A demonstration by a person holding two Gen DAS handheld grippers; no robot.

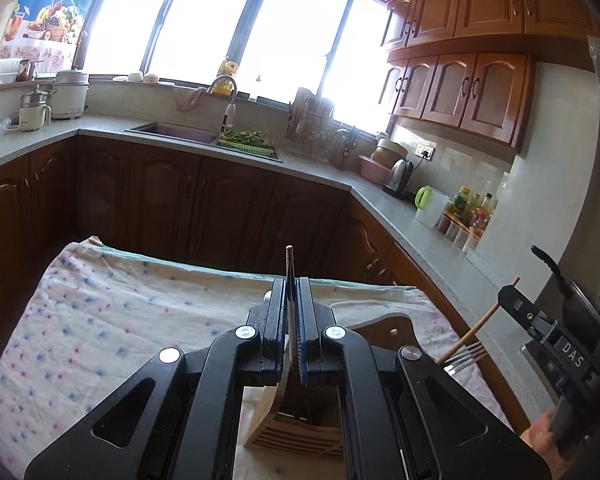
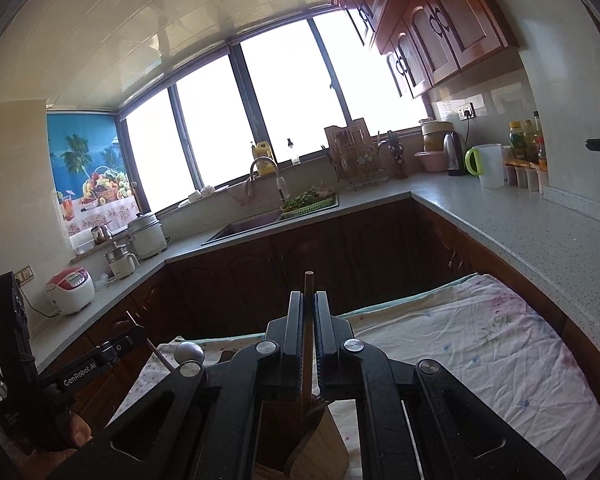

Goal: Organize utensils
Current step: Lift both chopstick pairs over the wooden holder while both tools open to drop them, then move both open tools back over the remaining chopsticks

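Note:
My left gripper (image 1: 291, 284) is shut on a thin utensil (image 1: 289, 258) whose tip sticks up past the fingers; it hangs over a wooden slotted holder (image 1: 296, 428) on the cloth-covered table (image 1: 100, 320). My right gripper (image 2: 309, 300) is shut on a wooden-handled utensil (image 2: 308, 280), held upright over the wooden holder (image 2: 320, 444). In the left wrist view the right gripper (image 1: 512, 300) is at the right, holding a wooden-handled fork (image 1: 466, 356) with tines pointing down. In the right wrist view the left gripper (image 2: 136, 334) is at the left.
A wooden board (image 1: 384, 326) lies on the cloth behind the holder. Dark cabinets (image 1: 204, 204) and a grey counter (image 1: 428, 240) ring the table, with a sink (image 1: 172, 130), kettle (image 1: 400, 178), jug (image 1: 430, 204), bottles (image 1: 472, 208) and rice cookers (image 2: 70, 290).

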